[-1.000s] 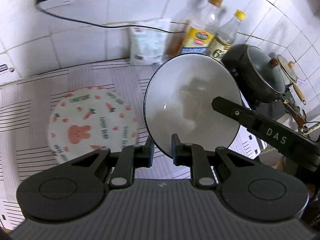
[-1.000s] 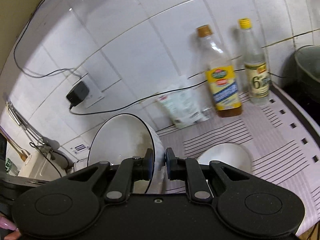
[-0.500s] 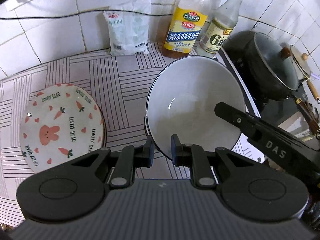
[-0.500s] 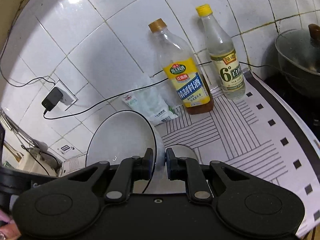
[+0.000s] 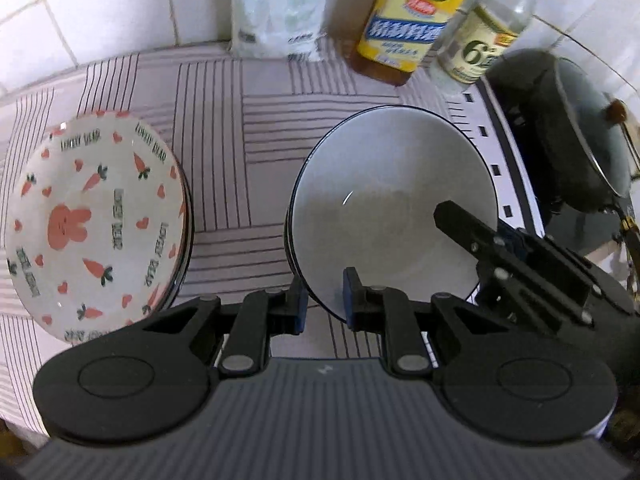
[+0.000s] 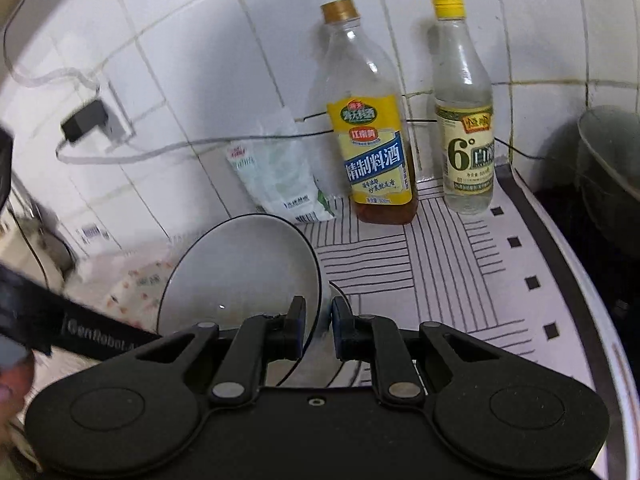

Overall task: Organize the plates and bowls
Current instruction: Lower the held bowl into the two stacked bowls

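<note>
A white bowl (image 5: 392,208) with a thin dark rim is held tilted just above the striped mat. My left gripper (image 5: 324,304) is shut on its near rim. In the left wrist view, my right gripper (image 5: 500,236) grips the right-hand rim. The right wrist view shows the same bowl (image 6: 240,268) with my right gripper (image 6: 318,320) shut on its edge. A second dark rim (image 5: 288,240) shows just under the bowl's left side, like another bowl below it. A rabbit-and-carrot plate (image 5: 92,224) lies on the left, on top of a short stack.
Against the tiled wall stand a yellow-labelled bottle (image 6: 372,152), a clear bottle (image 6: 466,140) and a white bag (image 6: 280,180). A dark wok with a glass lid (image 5: 576,136) sits on the stove at the right. A charger (image 6: 86,120) and its cable hang on the wall.
Both grippers have come down toward the mat with the bowl between them. The bottles and the patterned plate now look closer and larger. Both grips stay shut.
</note>
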